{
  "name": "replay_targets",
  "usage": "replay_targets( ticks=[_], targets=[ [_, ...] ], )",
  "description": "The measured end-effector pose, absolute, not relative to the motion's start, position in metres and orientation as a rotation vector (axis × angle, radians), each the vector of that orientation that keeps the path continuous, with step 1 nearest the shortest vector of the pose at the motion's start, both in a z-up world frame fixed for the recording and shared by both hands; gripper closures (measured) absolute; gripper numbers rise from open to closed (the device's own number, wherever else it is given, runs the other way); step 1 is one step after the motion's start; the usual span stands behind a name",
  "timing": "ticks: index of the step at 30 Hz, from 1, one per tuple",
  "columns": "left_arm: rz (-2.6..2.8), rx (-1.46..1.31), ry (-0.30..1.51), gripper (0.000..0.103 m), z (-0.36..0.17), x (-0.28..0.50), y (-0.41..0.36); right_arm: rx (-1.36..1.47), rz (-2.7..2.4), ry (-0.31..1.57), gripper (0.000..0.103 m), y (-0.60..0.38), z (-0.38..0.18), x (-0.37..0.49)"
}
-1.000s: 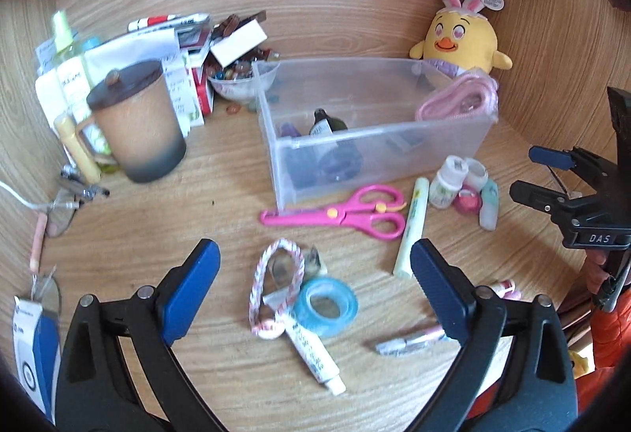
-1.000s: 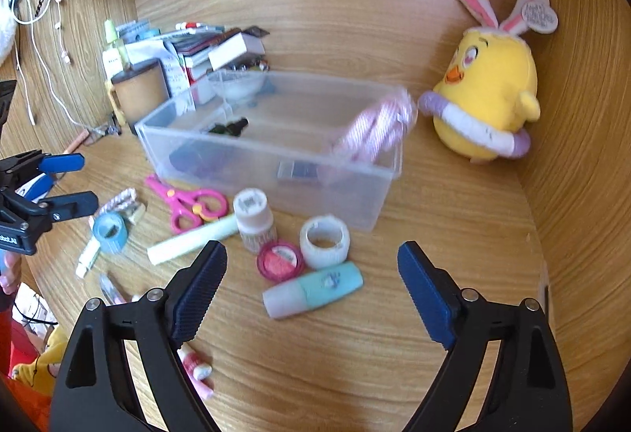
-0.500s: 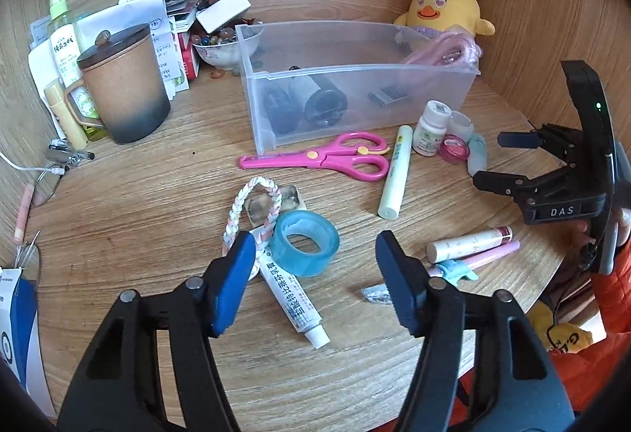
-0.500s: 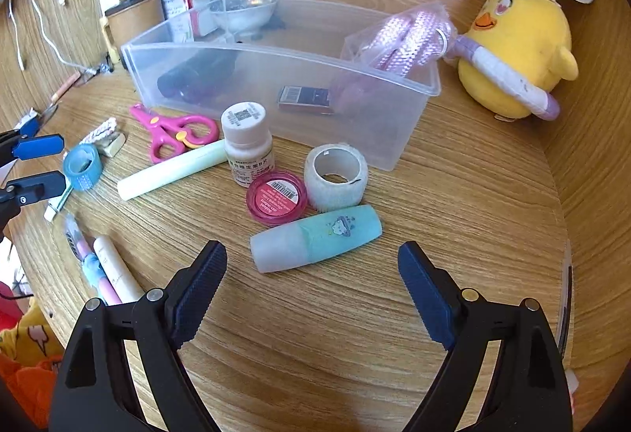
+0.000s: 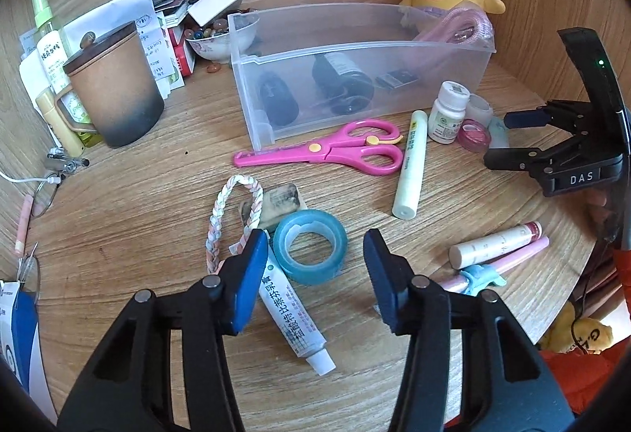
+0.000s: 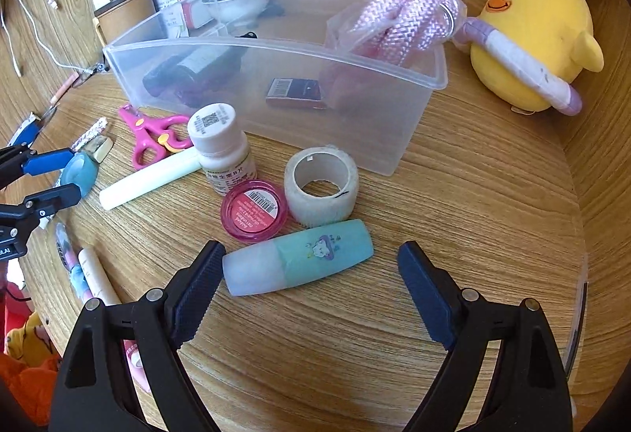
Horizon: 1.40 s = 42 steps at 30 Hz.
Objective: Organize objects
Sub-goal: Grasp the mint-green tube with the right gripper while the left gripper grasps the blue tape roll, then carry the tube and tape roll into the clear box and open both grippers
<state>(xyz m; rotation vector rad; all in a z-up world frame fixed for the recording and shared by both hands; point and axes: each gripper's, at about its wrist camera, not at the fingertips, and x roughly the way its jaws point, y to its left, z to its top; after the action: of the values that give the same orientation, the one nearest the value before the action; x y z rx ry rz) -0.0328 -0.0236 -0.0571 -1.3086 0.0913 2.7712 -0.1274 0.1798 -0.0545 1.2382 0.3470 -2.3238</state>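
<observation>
While the wood-grain desk (image 5: pixel 126 211) is filling both views — walled by the same wood behind and to the right — the left gripper (image 5: pixel 311 246) is hanging over a blue tape roll (image 5: pixel 310 251), its jaws closing with the roll between them and the pads not yet touching it. A white ointment tube (image 5: pixel 294 317) is lying just beside that roll, a braided cord loop (image 5: pixel 228 219) next to it, pink scissors (image 5: pixel 327 152) farther back. The clear plastic bin (image 6: pixel 276 92) is sitting mid-desk, holding dark bottles and a pink bagged rope. Right gripper (image 6: pixel 307 262) is spread wide around a teal tube (image 6: pixel 299 258), its left pad right by the cap. Near it, a pink jar (image 6: pixel 254 211) and a white tape roll (image 6: pixel 321 185) are touching — a yellow plush chick (image 6: pixel 528 33) is leaning in the corner.
</observation>
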Motion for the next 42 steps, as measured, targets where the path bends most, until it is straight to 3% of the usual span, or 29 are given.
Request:
replay_targets(
  ticks=[2,4,17,27,42],
  targets=[
    [2.784,-1.305,0.11,0.064,-0.057,-0.033,-0.023,1.23,-2.322,0.332,0.023,0.182,-0.053,-0.126],
    [2.788,-1.3,0.105,0.065,-0.057,-0.033,-0.023,1.221,-2.33,0.329,0.032,0.184,-0.052,-0.126],
    [2.815,-1.219,0.05,0.065,-0.037,-0.03,-0.025,1.166,-2.398,0.258,0.032,0.198,-0.038,-0.12],
    [2.867,-1.095,0.005,0.065,-0.006,-0.04,-0.026,0.978,-2.457,0.157,0.032,0.203,0.01,-0.108],
    [2.928,-0.937,-0.026,0.065,0.036,-0.074,-0.029,0.781,-2.467,0.162,0.032,0.159,0.056,-0.118]
  ],
)
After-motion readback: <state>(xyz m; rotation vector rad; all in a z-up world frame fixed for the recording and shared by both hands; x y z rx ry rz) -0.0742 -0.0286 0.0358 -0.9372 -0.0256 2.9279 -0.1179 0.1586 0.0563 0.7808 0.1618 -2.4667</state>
